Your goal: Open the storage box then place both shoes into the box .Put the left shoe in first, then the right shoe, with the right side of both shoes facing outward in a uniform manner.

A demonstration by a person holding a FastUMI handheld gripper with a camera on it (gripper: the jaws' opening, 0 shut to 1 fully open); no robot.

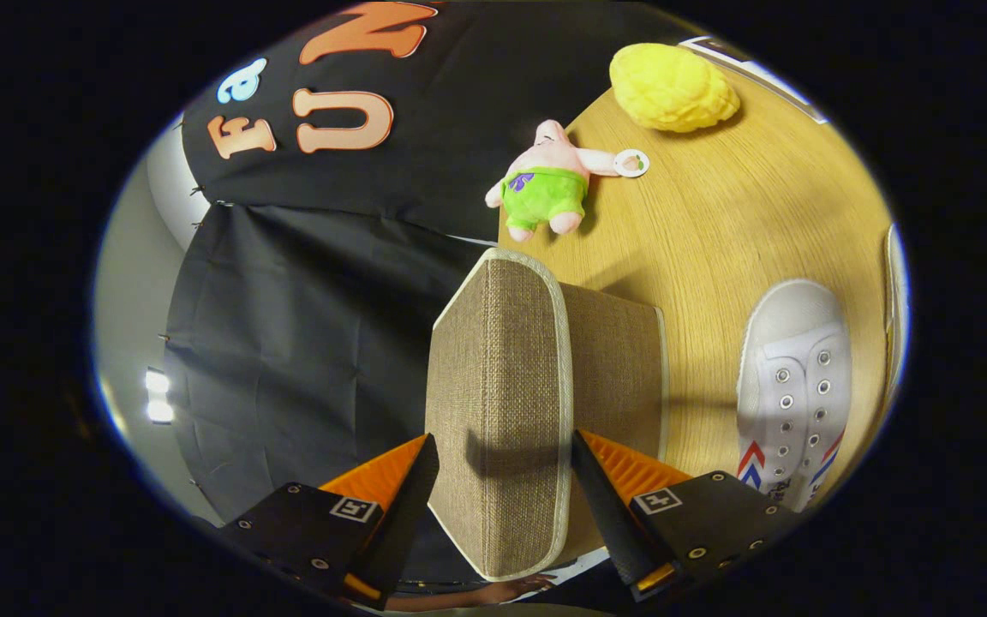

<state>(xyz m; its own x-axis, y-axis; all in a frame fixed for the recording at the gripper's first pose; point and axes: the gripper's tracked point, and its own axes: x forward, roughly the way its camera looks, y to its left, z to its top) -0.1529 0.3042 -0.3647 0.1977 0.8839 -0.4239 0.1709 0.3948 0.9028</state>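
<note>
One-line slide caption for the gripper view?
Gripper straddles the woven storage box lid, white shoe beside it on the wooden table.

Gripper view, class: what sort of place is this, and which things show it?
Probably a staged recording booth, not a home: black cloth wall, wooden table with pink plush toy, white canvas shoe, and woven beige box lid between the open gripper fingers.
</note>
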